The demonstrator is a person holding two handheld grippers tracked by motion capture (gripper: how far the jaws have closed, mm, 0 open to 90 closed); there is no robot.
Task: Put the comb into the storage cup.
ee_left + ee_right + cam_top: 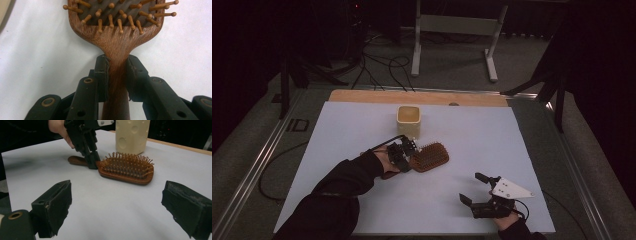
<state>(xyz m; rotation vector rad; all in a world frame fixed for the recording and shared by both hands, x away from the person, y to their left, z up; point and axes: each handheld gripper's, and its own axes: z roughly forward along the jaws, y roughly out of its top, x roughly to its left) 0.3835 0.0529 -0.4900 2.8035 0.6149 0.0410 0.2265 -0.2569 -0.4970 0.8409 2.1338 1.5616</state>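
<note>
A brown wooden hairbrush [429, 156] lies bristles up near the middle of the white table sheet [337, 130]. My left gripper [411, 159] is shut on its handle, just behind the head; the pads press both sides of the narrow neck of the hairbrush [117, 55] in the left gripper view. The right gripper view shows the hairbrush [126, 168] lying flat with the left gripper [92, 161] clamped on its handle. My right gripper [476, 188] rests near the front right of the sheet, open, with nothing between its fingers [56, 205].
A cream, holed container [408, 120] stands just behind the brush, close to its head; it also rises behind the brush as the cream container [131, 135]. A wooden strip [362, 96] runs along the sheet's far edge. Metal rails border the table.
</note>
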